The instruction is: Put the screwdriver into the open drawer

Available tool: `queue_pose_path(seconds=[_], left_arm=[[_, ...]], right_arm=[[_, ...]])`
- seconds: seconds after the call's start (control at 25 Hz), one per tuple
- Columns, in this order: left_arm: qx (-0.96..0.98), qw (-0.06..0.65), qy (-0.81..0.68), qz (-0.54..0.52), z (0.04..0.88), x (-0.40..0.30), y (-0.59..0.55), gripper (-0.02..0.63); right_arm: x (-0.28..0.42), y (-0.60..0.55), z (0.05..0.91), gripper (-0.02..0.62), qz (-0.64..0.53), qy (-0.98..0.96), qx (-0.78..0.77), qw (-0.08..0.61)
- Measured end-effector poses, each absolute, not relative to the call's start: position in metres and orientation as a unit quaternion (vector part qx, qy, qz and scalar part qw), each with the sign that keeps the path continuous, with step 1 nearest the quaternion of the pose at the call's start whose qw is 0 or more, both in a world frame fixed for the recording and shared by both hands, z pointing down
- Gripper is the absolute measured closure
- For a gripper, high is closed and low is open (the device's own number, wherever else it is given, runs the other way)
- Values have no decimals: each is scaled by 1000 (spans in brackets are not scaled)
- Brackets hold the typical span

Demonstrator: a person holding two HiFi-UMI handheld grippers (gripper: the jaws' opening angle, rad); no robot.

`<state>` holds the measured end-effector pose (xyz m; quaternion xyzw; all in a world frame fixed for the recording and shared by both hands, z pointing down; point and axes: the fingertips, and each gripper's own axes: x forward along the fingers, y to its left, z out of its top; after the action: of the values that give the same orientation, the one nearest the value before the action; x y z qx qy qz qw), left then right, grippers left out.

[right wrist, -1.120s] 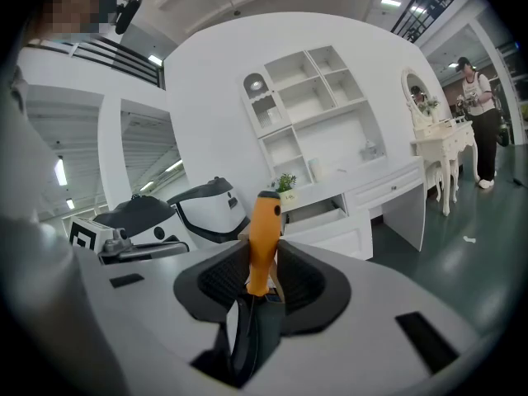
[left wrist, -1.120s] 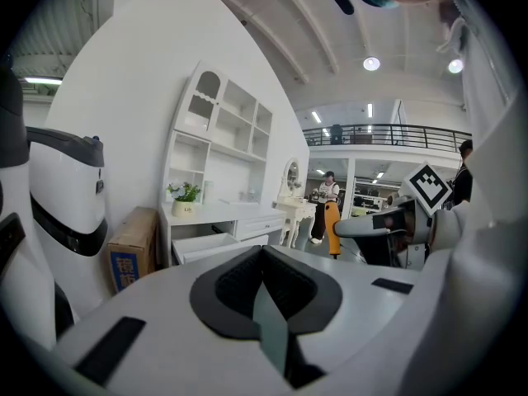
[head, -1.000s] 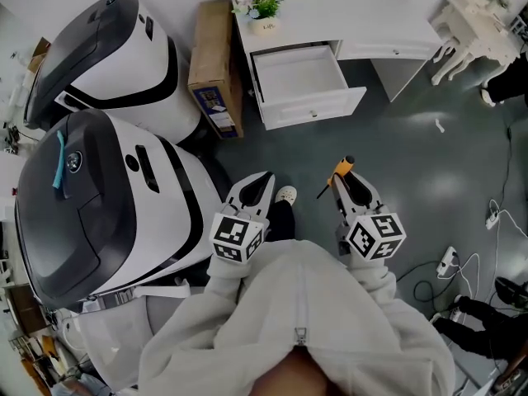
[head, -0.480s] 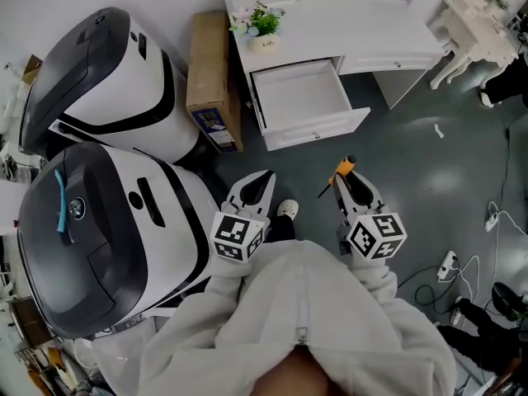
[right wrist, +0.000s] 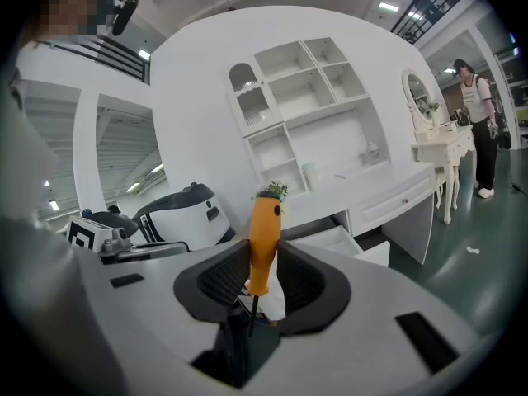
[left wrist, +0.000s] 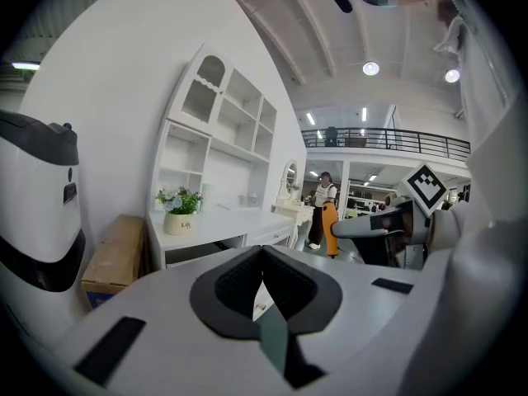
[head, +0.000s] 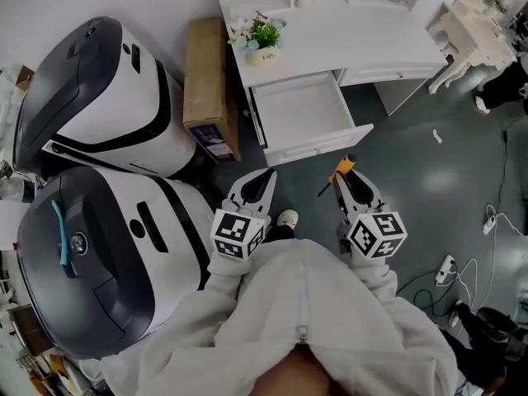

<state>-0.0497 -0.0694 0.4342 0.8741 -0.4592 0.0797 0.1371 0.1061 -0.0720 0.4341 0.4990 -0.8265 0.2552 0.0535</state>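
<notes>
Nearer than a second ago, the open drawer (head: 304,115) lies ahead of the screwdriver (right wrist: 264,239), whose orange handle is clamped between the right claw's (right wrist: 262,264) jaws, pointing toward the drawer. The left claw (left wrist: 262,280) alongside is closed on nothing.

The screwdriver (head: 343,168) had an orange handle and a dark shaft. The drawer (head: 301,114) at twelve o'clock was white, like its desk (head: 363,31). The left gripper (head: 262,180) and right gripper (head: 351,184) were pale grey with black pads, and their cubes (head: 238,235) bore black-and-white squares. At nine o'clock, white machines (head: 107,97) had dark grey tops and black bands. The cardboard box (head: 205,81) was brown and the floor (head: 445,180) dark grey.
</notes>
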Motion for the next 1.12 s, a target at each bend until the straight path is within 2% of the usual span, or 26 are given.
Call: queue_pose_path(seconds=[0.56, 1.12], left_arm=[[887, 128, -436, 84, 441, -58, -133, 589], [884, 159, -433, 82, 459, -58, -138, 589]], right_arm=[[98, -130, 440, 476, 254, -816, 518, 40], [104, -131, 455, 476, 273, -802, 528, 61]])
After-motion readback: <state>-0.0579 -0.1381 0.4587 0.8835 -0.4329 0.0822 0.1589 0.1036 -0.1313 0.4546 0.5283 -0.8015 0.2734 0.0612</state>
